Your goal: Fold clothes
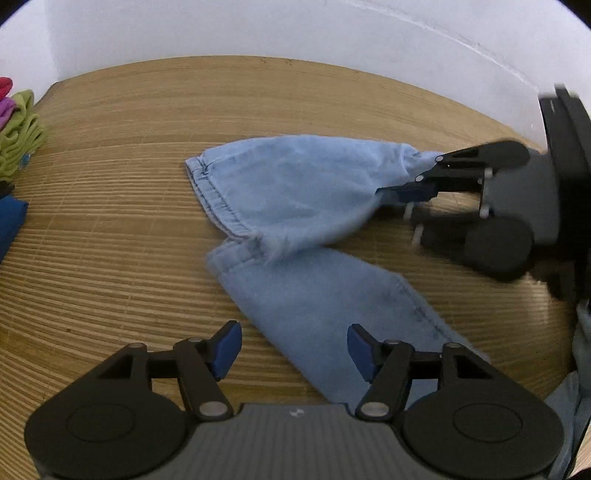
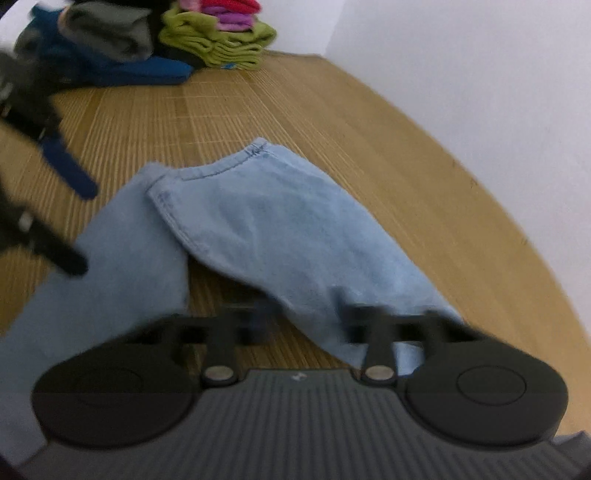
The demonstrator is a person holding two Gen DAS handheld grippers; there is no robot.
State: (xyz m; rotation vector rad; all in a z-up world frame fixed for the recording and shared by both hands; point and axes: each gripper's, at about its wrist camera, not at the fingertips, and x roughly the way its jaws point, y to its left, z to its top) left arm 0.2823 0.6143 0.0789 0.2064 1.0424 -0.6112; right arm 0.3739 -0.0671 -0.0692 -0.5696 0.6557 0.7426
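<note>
A pair of light blue jeans (image 1: 295, 184) lies on the bamboo-slat table (image 1: 110, 240), its two legs spread in a V. One leg (image 2: 266, 229) is lifted off the slats and tapers into my right gripper (image 2: 301, 325), which is shut on the bunched denim; in the left wrist view that gripper (image 1: 402, 199) comes in from the right. The other leg (image 1: 321, 306) lies flat and runs under my left gripper (image 1: 294, 350). That gripper is open, its blue pads (image 1: 225, 350) wide apart just above the cloth, holding nothing. It also shows blurred at the left edge of the right wrist view (image 2: 79, 225).
A pile of folded clothes sits at the table's far corner: green (image 2: 218, 44), pink and red (image 2: 229, 11), blue (image 2: 122, 70) and grey (image 2: 107, 29). A white wall (image 1: 295, 29) runs along the table's far edge. Bare slats surround the jeans.
</note>
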